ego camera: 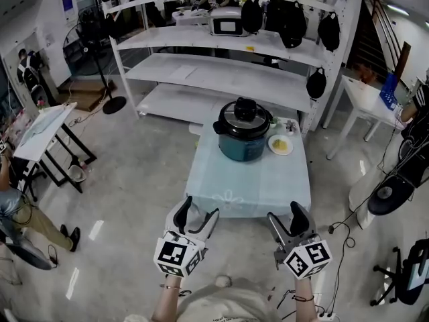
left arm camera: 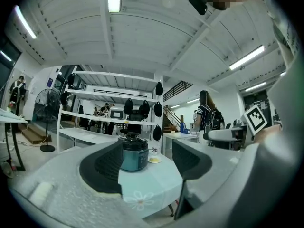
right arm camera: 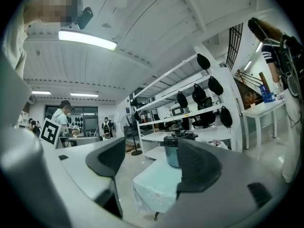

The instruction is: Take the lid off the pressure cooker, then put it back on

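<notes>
Locating the pressure cooker (ego camera: 242, 134): upright at the far end of a small table (ego camera: 248, 186) under a pale blue cloth, with the lid (ego camera: 244, 115) seated on the teal body and the black knob uppermost. Just beside it, on the right, a small plate (ego camera: 280, 144) with something yellowish on it. Behind the table, a white shelving rack (ego camera: 221, 72) with dark objects hung from its posts and a microwave (ego camera: 228, 24) on an upper shelf. Short of the table's near edge, well apart from the cooker, the left gripper (ego camera: 201, 208) and the right gripper (ego camera: 283, 212), side by side, both aimed at the cooker. Left jaws spread wide, gripping nothing, with only the distant cooker framed between the pads. Right jaws likewise released and empty. Far off to the left, a standing fan (ego camera: 114, 104) on the floor.
</notes>
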`<state>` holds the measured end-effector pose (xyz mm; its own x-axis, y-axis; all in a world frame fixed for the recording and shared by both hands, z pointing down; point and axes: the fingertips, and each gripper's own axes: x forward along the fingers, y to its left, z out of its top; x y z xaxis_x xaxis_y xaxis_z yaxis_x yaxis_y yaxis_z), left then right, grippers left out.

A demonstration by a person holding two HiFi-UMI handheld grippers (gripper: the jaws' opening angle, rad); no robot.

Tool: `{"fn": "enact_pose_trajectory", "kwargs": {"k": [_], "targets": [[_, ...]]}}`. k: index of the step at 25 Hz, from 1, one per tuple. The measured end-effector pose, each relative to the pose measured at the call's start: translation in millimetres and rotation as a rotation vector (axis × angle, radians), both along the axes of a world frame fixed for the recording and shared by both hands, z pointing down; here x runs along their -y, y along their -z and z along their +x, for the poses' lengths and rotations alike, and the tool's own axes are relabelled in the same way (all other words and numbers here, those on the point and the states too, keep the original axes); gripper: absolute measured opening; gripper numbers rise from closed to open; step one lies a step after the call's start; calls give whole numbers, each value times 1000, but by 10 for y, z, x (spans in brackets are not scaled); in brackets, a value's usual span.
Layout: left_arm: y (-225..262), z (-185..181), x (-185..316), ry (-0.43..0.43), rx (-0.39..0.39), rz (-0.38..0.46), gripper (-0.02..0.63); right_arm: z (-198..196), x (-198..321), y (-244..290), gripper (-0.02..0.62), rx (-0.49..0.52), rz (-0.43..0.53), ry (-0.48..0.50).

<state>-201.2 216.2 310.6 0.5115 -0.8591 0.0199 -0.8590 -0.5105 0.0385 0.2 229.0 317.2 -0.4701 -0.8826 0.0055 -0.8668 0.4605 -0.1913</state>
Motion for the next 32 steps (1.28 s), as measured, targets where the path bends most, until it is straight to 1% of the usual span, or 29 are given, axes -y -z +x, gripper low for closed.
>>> {"fn": "enact_pose_trajectory", "kwargs": {"k": [6, 13, 20, 27, 32], "targets": [[-9, 20, 223, -5, 1, -1, 311, 32, 238, 21, 330, -12, 2, -7], [-91, 79, 668, -12, 8, -15, 311, 142, 722, -3, 330, 0, 14, -13], [-59, 215, 1434, -18, 32, -13, 311, 231, 1501, -38, 330, 16, 9, 4], [-18, 412, 2248, 5, 33, -31, 311, 302, 2310, 14, 330, 2, -8, 70], [-44, 553, 2726, 8, 45, -43, 311, 342, 2879, 6, 330, -12, -23, 109]]}}
